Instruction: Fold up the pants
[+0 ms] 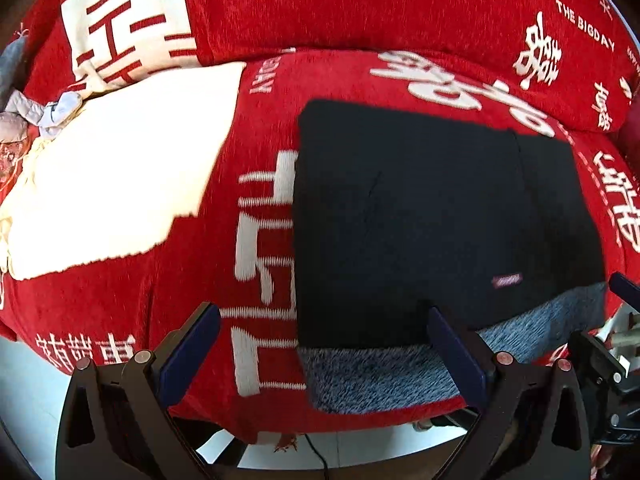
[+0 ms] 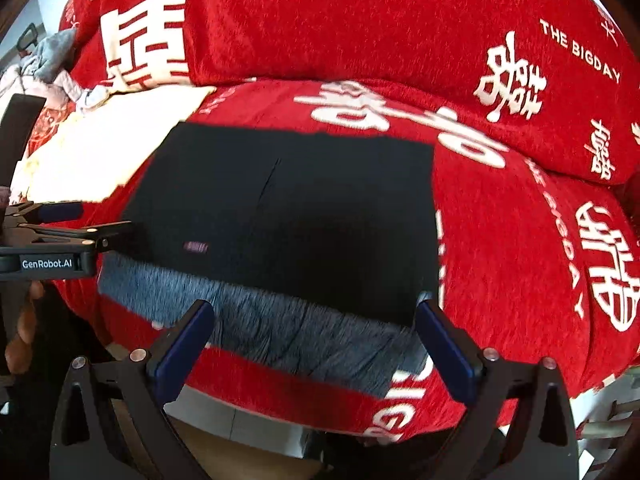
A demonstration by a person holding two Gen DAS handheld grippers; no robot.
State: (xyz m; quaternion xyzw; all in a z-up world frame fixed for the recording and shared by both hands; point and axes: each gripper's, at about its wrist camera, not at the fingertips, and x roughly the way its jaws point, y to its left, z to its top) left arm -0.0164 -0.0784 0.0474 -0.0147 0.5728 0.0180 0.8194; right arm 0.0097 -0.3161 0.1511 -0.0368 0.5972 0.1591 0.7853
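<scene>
The pants (image 1: 420, 216) lie folded into a flat black rectangle on the red sofa cover (image 1: 248, 12), close to the seat's front edge, with a small label (image 1: 507, 280) showing on the top layer. A strip of grey fleecy lining (image 1: 380, 376) shows along the side nearest the front edge, and a faint seam runs across the black top. Neither gripper touches the pants. The left gripper (image 1: 348, 356) hovers above the front edge at the fold's left corner, its jaws spread wide with nothing between them. The right gripper (image 2: 316, 348) hovers over the grey strip near the fold's right corner, jaws likewise spread wide and empty. A white cloth (image 1: 120, 176) lies on the seat to the left of the pants, apart from them. Behind, the back cushion (image 2: 360, 32) carries white characters and lettering, and crumpled grey clothing (image 1: 40, 112) sits at the seat's far left end.
</scene>
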